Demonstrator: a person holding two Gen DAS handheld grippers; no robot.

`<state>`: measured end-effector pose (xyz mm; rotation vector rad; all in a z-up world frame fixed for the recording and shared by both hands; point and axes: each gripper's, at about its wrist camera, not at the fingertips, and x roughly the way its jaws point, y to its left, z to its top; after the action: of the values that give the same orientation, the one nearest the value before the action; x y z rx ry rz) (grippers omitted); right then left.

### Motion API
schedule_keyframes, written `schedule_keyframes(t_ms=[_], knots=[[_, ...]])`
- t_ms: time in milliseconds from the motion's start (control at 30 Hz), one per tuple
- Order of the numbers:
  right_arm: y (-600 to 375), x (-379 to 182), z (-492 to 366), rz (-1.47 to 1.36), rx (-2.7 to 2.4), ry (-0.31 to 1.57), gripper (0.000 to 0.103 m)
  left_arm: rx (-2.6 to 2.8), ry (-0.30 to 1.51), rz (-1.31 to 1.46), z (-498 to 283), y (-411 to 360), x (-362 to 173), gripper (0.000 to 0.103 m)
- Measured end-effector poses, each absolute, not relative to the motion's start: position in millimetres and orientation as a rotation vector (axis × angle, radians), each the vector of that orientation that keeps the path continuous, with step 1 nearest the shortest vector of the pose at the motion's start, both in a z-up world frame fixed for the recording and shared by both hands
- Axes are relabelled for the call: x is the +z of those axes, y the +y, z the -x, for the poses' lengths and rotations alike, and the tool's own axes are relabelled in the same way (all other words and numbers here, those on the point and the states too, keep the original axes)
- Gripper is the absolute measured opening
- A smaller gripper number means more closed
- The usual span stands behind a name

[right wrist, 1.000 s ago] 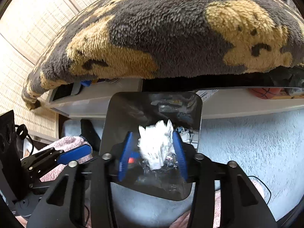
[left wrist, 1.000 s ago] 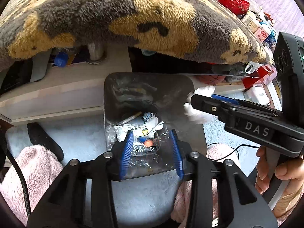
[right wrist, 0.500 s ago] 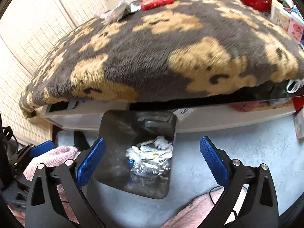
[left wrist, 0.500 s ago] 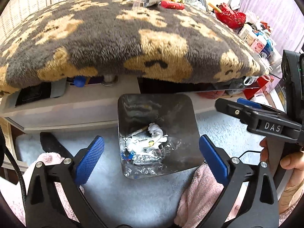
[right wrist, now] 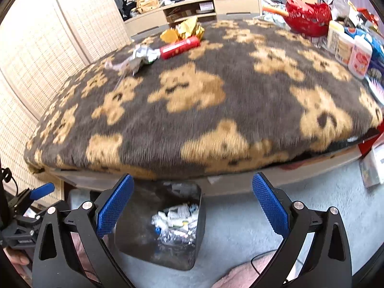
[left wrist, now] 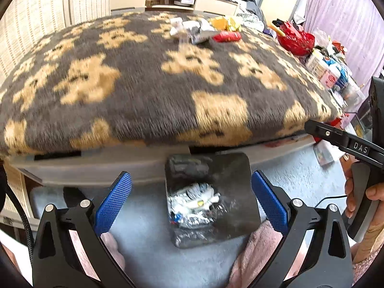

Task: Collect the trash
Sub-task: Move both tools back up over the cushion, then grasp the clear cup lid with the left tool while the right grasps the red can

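The right gripper (right wrist: 192,200) carries the letters "DAS" on its black arm, seen from the left wrist. Both it and the left gripper (left wrist: 190,200) stand wide apart with nothing between the ridged blue pads. Below and ahead of each sits a dark, square bin (left wrist: 230,168) on pale carpet, crumpled white trash (left wrist: 192,196) inside. Beyond, a furry bear-print blanket (right wrist: 192,120) overhangs, wrappers (right wrist: 177,45) at its far side.

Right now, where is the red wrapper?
In the right wrist view the red wrapper lies upper left on the blanket, between a yellow wrapper and a silver one.
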<state>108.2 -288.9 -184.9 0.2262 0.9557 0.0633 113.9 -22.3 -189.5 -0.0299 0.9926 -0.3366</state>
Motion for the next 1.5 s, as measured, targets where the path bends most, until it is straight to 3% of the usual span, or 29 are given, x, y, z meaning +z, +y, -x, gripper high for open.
schedule_keyframes(t_ms=[467, 900, 1033, 1200, 1300, 1500], knots=[[-288, -150, -208, -0.191, 0.022, 0.863, 0.099, -0.300, 0.897, 0.020, -213, -29, -161, 0.095], [-281, -151, -320, -0.257, -0.036, 0.835, 0.097, -0.330, 0.847, -0.033, -301, -52, -153, 0.092], [-278, -159, -354, -0.282, -0.064, 0.857, 0.089, -0.342, 0.892, -0.079, -322, -67, -167, 0.088], [-279, -178, -382, -0.329, -0.079, 0.911, 0.075, -0.341, 0.936, -0.093, -343, -75, -187, 0.075], [-278, -189, -394, -0.340, -0.089, 0.937, 0.072, -0.337, 0.951, -0.098, -353, -78, -196, 0.064], [-269, -203, -407, -0.311, -0.086, 0.960, 0.071, -0.331, 0.938, -0.123, -363, -84, -204, 0.059]])
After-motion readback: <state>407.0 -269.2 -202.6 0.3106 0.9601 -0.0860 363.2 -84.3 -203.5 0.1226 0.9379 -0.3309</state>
